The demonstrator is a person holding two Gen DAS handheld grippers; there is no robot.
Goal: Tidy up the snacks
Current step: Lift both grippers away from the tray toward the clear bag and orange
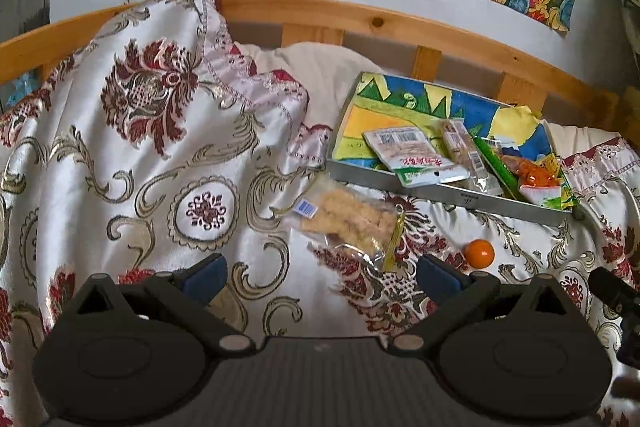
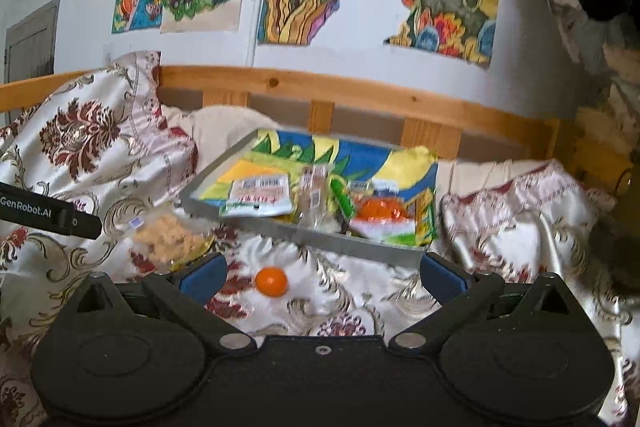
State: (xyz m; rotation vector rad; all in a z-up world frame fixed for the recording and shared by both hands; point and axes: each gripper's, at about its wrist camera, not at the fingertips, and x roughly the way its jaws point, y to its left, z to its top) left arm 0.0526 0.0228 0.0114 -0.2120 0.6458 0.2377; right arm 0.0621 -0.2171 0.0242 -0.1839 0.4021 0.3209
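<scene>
A: What is worrying you here?

B: The left gripper point(image 1: 322, 277) is hovering with its jaws spread wide and empty, and the clear bag of puffed snacks point(image 1: 347, 223) is lying just ahead of it, centre of the frame, on the slick patterned bedspread point(image 1: 132, 163). I am guessing the bag could slide or crumple if pinched by its loose film.

A: And the other one?

B: The right gripper point(image 2: 323, 277) is also standing wide open, holding nothing. The orange ball point(image 2: 271, 281) is sitting between its fingers, lower centre of that view. Being round, it is probably going to roll away on the soft cover if nudged.

A: Where are things meant to go?

B: Likely the grey tray point(image 1: 472, 201), right of centre, lined with a coloured drawing and resting tilted on the bedding, so packets may slip toward its low edge.

A: Count them.

B: I am counting one ball, one bag outside; inside, one white-and-green packet point(image 1: 416, 157), one narrow bar point(image 1: 464, 151), one orange-printed packet point(image 1: 540, 179), with a green packet edge between the last two. One tray.
</scene>
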